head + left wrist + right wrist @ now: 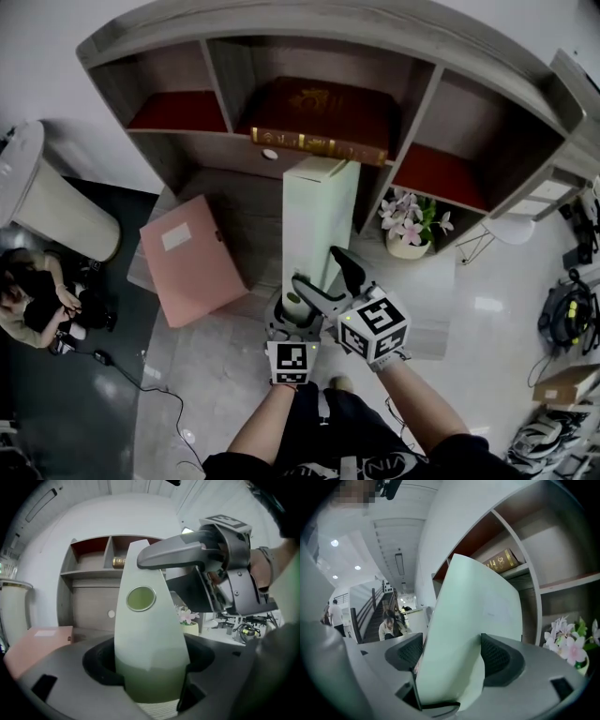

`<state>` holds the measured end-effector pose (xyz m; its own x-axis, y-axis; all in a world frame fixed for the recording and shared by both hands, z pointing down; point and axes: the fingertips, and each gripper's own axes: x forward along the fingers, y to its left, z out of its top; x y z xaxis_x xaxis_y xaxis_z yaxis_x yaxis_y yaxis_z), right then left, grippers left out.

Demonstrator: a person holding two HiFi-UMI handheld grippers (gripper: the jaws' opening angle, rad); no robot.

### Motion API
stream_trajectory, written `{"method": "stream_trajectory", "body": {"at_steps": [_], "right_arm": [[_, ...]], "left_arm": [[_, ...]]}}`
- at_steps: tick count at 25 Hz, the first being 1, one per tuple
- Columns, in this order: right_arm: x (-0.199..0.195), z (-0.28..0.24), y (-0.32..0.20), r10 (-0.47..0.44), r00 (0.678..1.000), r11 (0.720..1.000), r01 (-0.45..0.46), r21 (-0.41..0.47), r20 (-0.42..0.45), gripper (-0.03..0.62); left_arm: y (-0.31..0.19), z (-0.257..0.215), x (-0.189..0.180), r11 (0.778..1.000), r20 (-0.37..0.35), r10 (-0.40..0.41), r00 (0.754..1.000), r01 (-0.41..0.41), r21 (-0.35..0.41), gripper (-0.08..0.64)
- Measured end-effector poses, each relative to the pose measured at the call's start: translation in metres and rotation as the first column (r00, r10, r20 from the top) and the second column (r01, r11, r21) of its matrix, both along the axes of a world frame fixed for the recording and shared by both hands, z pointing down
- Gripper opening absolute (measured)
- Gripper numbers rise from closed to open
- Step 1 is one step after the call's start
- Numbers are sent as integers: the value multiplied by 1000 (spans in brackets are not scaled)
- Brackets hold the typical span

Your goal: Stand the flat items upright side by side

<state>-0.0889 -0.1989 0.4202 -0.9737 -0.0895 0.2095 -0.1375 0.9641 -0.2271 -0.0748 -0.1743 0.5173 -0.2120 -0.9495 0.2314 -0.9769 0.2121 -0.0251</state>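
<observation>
- In the head view, the wooden shelf unit (221, 86) spans the top of the frame. Its middle compartment holds one brown book (319, 122) lying flat, with gilt edging along its spine. The compartments to either side show only red-lined floors.
- A rounded cream flower pot (407, 246) at centre right holds pale pink blossoms.
- The pale green file box (319, 216) stands upright at frame centre, in front of the middle compartment. It is a tall, smooth slab, and the narrow spine facing me has a metal-ringed round finger hole.
- The pink file box (192, 258) lies flat on its broad face at centre left, with a small white label near one corner. It sits on the grey desk (431, 300), apart from the green one.
- My left gripper (150, 677) pinches the green box's spine low down, with both dark pads against its sides.
- My right gripper (450, 658) has its ribbed black pads spread wide. They straddle the box's lower edge without clamping it.
</observation>
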Motion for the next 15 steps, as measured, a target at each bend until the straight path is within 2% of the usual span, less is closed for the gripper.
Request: {"method": "stream_trajectory", "body": {"at_steps": [3,7,15], "right_arm": [[5,3,0,-4,1000,1000,4,28,0,390],[16,8,-3,-5,1000,999,4,42,13,388],[31,35,-7,-10,999,999,12,39,-44,362]], "left_arm": [[-3,9,7,997,35,47,998,-45,-60,332],[-5,18,15,983,70,139,988,-129,-133,353],[-4,41,32,944,-12,266,964,-263,-201,356]]}}
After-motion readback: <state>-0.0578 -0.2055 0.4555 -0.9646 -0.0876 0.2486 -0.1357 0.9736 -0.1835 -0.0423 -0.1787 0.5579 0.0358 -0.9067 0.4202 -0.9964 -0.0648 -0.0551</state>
